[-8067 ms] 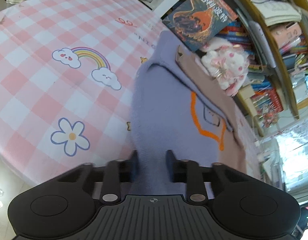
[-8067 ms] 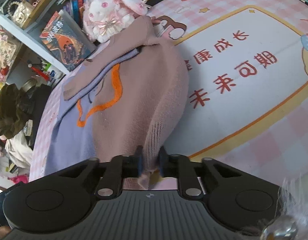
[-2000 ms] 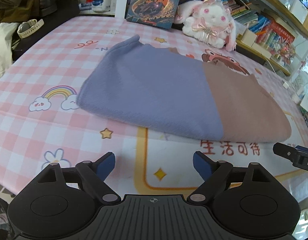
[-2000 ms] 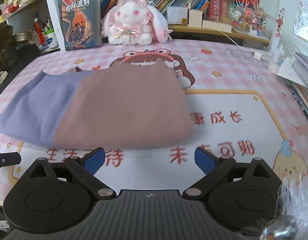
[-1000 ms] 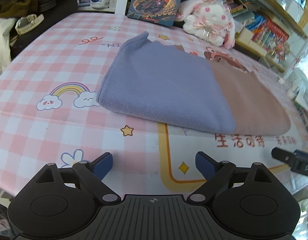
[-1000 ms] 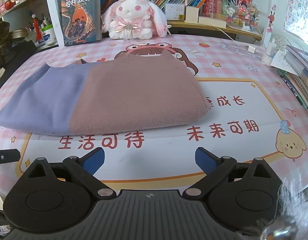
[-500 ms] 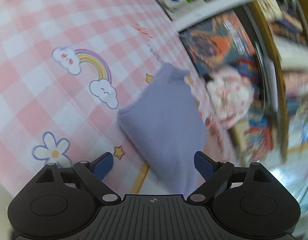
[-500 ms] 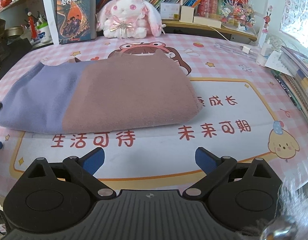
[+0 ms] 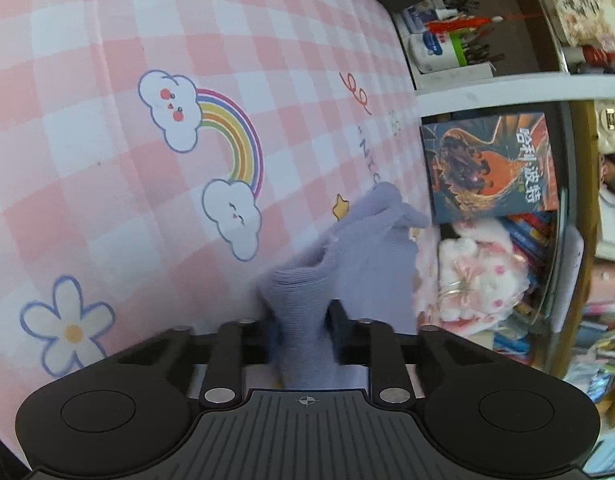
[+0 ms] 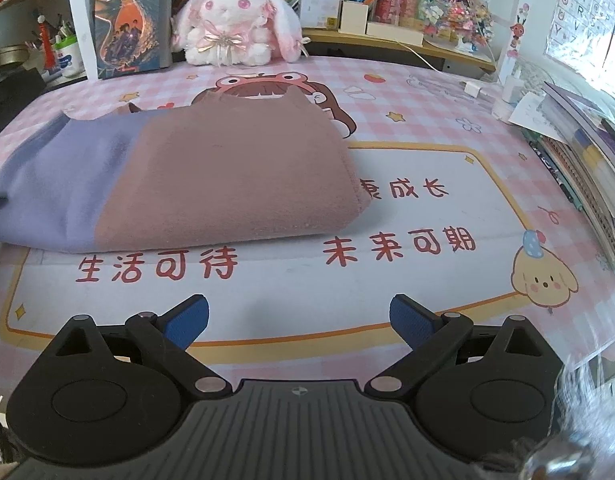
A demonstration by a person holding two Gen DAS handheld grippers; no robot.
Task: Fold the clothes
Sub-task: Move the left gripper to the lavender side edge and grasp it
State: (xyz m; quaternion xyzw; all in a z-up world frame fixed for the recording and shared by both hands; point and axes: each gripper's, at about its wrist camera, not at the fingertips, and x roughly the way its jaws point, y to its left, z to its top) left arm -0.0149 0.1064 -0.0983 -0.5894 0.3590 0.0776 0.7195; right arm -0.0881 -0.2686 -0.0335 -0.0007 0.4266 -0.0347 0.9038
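A folded sweater, lavender on the left and dusty pink on the right, lies on the pink checked table mat. My left gripper is shut on the sweater's lavender end, and the cloth bunches up between its fingers. My right gripper is open and empty, low over the mat in front of the sweater's near edge, apart from it.
A plush rabbit and an upright book stand behind the sweater. A bookshelf runs along the back. Stacked books lie at the right edge. Pen pots sit at the mat's far left.
My left gripper has swung round to the sweater's left end and shut on the lavender cloth. My right gripper stays open and has barely moved.
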